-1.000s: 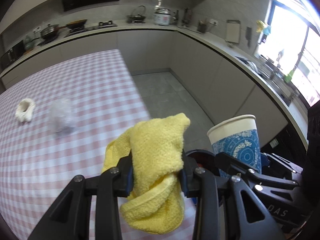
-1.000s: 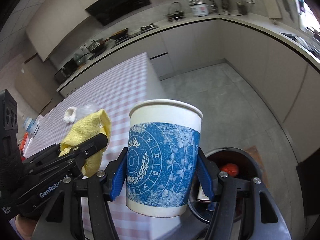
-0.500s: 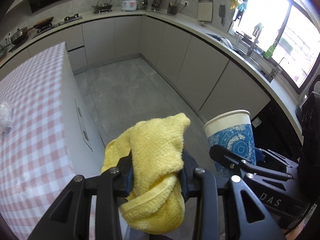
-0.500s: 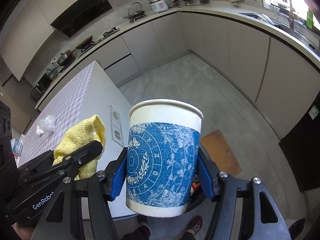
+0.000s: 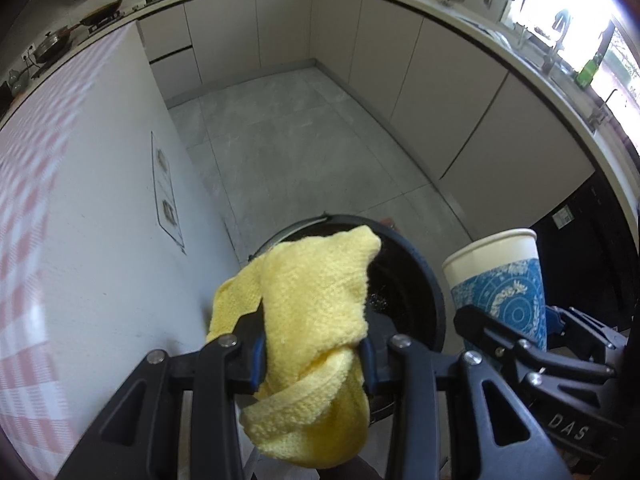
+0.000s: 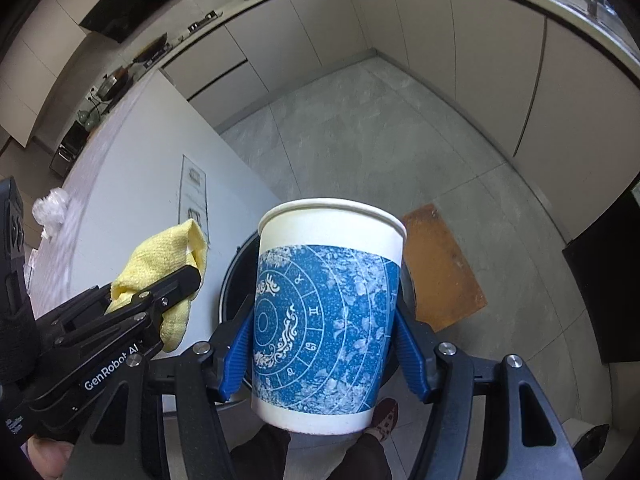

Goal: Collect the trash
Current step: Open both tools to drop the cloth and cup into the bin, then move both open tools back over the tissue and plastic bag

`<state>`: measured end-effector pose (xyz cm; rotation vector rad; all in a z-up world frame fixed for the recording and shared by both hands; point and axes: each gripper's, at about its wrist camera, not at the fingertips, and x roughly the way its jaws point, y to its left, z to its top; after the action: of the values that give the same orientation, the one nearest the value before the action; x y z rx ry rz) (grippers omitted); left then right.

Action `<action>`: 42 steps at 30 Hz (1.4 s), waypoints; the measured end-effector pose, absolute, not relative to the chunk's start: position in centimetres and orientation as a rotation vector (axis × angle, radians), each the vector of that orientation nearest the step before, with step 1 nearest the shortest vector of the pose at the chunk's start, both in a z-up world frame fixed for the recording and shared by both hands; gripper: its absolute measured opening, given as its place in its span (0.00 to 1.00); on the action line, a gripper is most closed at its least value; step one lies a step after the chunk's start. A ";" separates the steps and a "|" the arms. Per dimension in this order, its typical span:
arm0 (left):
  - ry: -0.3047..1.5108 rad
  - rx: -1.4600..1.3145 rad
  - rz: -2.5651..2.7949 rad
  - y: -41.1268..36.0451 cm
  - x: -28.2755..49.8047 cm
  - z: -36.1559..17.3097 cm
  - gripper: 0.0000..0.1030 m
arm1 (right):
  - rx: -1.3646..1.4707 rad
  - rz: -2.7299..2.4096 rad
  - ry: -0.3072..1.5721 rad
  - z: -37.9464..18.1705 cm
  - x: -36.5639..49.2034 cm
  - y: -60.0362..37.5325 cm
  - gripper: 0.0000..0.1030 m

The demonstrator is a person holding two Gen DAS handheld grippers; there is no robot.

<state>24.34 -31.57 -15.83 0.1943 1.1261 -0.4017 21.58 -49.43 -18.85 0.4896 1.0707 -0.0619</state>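
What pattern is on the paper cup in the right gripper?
The paper cup is white with a blue band of zodiac-wheel and floral print, clearest in the right wrist view.

cloth (image 5: 316, 312): nubby yellow terry | cup (image 6: 326, 320): smooth matt paper | bin (image 5: 420, 280): glossy black

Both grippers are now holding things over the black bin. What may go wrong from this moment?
1. The yellow cloth hangs over the trash bin; if the left gripper opens, it probably goes in, though it may not be trash.
2. The paper cup in the right gripper sits near the bin's rim and might fall outside.
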 end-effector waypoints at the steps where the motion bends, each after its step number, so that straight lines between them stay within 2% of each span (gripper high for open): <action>1: 1.134 0.203 -0.393 -31.7 24.4 -16.4 0.38 | 0.489 -0.057 1.083 -19.4 21.8 -49.2 0.65; 6: 1.145 0.244 -0.350 -32.5 24.5 -17.6 0.47 | 0.476 -0.059 1.134 -22.0 22.9 -49.2 0.68; 8: 1.134 0.267 -0.321 -32.8 24.5 -17.8 0.59 | 0.474 -0.064 1.139 -22.4 23.1 -49.3 0.72; 9: 1.132 0.271 -0.313 -32.8 24.5 -17.8 0.60 | 0.471 -0.068 1.141 -22.5 23.1 -49.4 0.73; 16: 1.100 0.229 -0.309 -32.4 24.6 -15.3 0.61 | 0.494 -0.090 1.110 -21.3 22.3 -50.5 0.73; 32: 1.030 0.187 -0.400 -31.3 24.0 -8.4 0.61 | 0.487 -0.132 1.041 -14.7 20.3 -49.9 0.73; 42: 0.990 0.140 -0.431 -27.2 23.2 -4.8 0.61 | 0.487 -0.103 0.967 -9.7 20.0 -46.9 0.75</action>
<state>23.16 -27.21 -4.80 0.1395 0.9905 -0.4311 20.00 -46.93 -9.69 0.4873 0.9675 -0.1034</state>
